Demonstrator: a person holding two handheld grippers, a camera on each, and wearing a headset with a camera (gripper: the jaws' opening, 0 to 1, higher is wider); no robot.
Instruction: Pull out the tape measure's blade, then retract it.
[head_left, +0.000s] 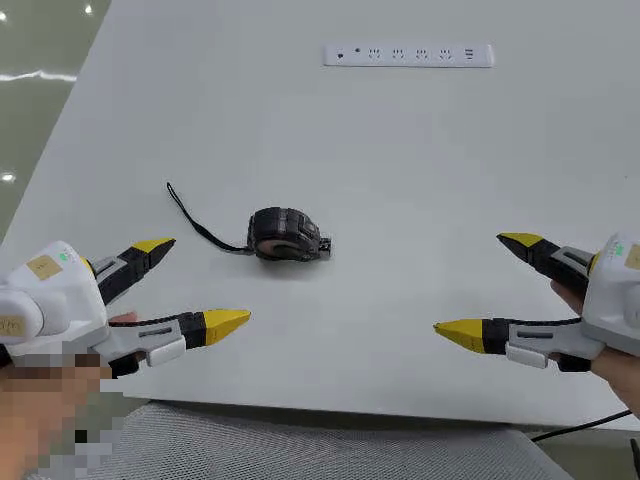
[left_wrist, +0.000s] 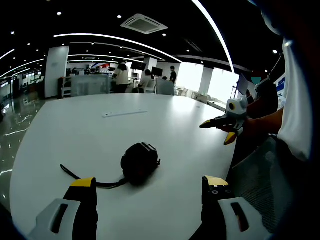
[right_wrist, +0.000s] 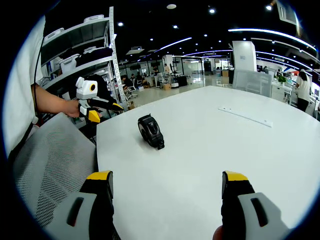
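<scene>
- While both grippers hang above the near edge of the white table (head_left: 400, 150), the tape (head_left: 288, 234) lies on the tabletop between them and a little farther out, touched by neither.
- Its black case rests on its side, nearer the left gripper than the right, with the blade's hook at the case mouth, pointing toward the right gripper's side.
- A thin black strap (head_left: 195, 225) trails from the case across the table toward the left and away from the person.
- The left gripper (head_left: 203, 280) has its yellow-tipped jaws spread wide with nothing between them, aimed at the tape; a hand (head_left: 45, 400) holds it from below.
- The right gripper (head_left: 475, 283) also has its jaws wide apart and empty, pointing inward at the tape from well apart.
- A white strip (head_left: 408, 54) of sockets lies flat near the table's far edge, well beyond the tape.
- A grey mesh chair (head_left: 300, 445) shows below the table's near edge.
- The right gripper view shows a shelf (right_wrist: 85, 50) with bins behind the left gripper.
</scene>
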